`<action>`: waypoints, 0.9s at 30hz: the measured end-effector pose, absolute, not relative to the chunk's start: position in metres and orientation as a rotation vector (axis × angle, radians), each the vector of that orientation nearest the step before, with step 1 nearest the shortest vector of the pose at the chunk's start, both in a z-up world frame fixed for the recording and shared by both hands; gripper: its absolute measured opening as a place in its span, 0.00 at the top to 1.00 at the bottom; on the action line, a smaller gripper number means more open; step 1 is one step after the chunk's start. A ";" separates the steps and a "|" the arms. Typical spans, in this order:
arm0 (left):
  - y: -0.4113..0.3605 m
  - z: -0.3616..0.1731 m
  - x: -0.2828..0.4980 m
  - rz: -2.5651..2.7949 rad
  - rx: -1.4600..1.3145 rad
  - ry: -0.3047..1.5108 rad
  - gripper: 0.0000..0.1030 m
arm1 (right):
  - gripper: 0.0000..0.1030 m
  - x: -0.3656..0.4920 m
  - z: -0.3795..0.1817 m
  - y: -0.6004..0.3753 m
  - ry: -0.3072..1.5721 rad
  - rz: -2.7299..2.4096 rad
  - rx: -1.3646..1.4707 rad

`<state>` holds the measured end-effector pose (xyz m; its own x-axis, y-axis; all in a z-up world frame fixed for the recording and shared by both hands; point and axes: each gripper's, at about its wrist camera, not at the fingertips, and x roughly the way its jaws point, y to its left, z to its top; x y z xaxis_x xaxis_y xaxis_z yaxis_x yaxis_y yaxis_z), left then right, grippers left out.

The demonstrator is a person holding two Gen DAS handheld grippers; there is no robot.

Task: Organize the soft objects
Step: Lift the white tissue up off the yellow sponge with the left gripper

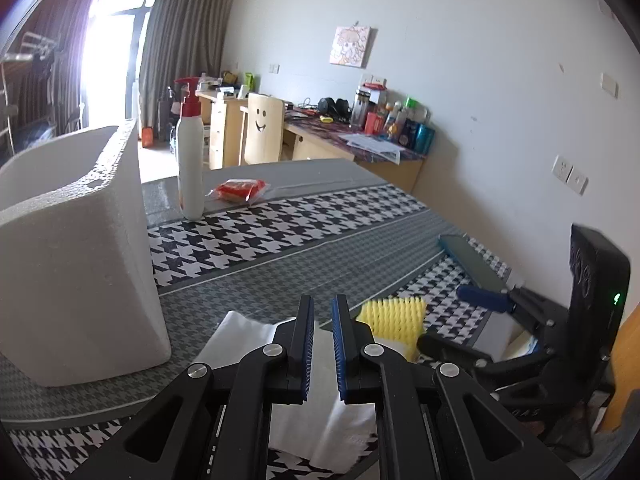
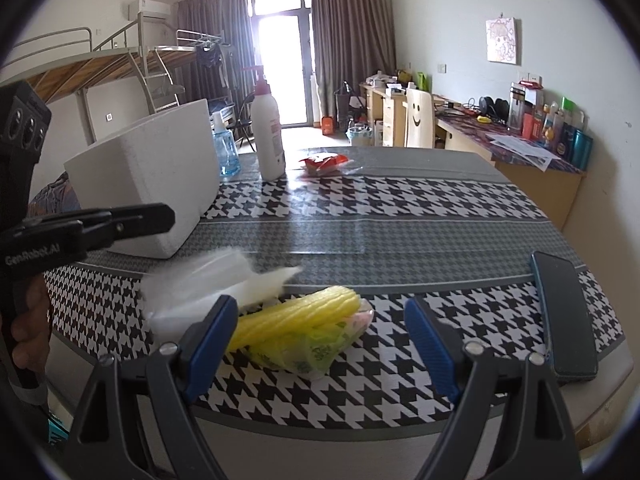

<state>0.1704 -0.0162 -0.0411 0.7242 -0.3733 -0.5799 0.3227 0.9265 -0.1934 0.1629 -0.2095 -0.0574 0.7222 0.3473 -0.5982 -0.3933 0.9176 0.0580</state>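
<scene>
Flanking yellow sponge [image 2: 300,314]: white tissue [image 2: 208,284] | phone [image 2: 564,312] | foam box [image 2: 152,184]

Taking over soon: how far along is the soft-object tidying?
Done: nothing visibly; no soft item shows in the foam box, though its bottom is hidden. In hand: left tongs shut above the white tissue, grip unclear; right tongs open over the yellow foam piece. Left: tissue, foam piece, green packet.

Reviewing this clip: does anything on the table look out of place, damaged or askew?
Nothing is spilled or broken. One oddity: a dark flat smartphone lies at the right edge of the houndstooth-patterned table, among soft items such as the yellow ribbed foam sleeve and the white tissue.
</scene>
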 end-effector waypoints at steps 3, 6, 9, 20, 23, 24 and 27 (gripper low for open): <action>-0.017 -0.047 0.171 -0.371 -0.062 0.688 0.90 | 0.14 0.162 -0.056 -0.210 0.643 0.412 -0.070; -0.022 -0.053 0.167 -0.380 -0.006 0.709 0.79 | 0.14 0.161 -0.056 -0.210 0.639 0.415 -0.074; -0.028 -0.063 0.164 -0.385 0.024 0.738 0.46 | 0.14 0.160 -0.057 -0.211 0.640 0.417 -0.071; -0.046 -0.083 0.143 -0.415 0.134 0.766 0.35 | 0.14 0.159 -0.060 -0.214 0.650 0.405 -0.061; -0.053 -0.092 0.135 -0.416 0.202 0.770 0.35 | 0.14 0.159 -0.060 -0.216 0.652 0.402 -0.054; -0.054 -0.095 0.134 -0.410 0.222 0.770 0.35 | 0.14 0.158 -0.060 -0.217 0.652 0.402 -0.052; -0.053 -0.100 0.137 -0.373 0.261 0.768 0.35 | 0.14 0.158 -0.060 -0.218 0.652 0.402 -0.053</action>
<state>0.1370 -0.0530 -0.1005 0.6594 -0.2316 -0.7152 0.4189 0.9032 0.0937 0.1577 -0.2181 -0.0597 0.7204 0.3476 -0.6001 -0.3802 0.9217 0.0774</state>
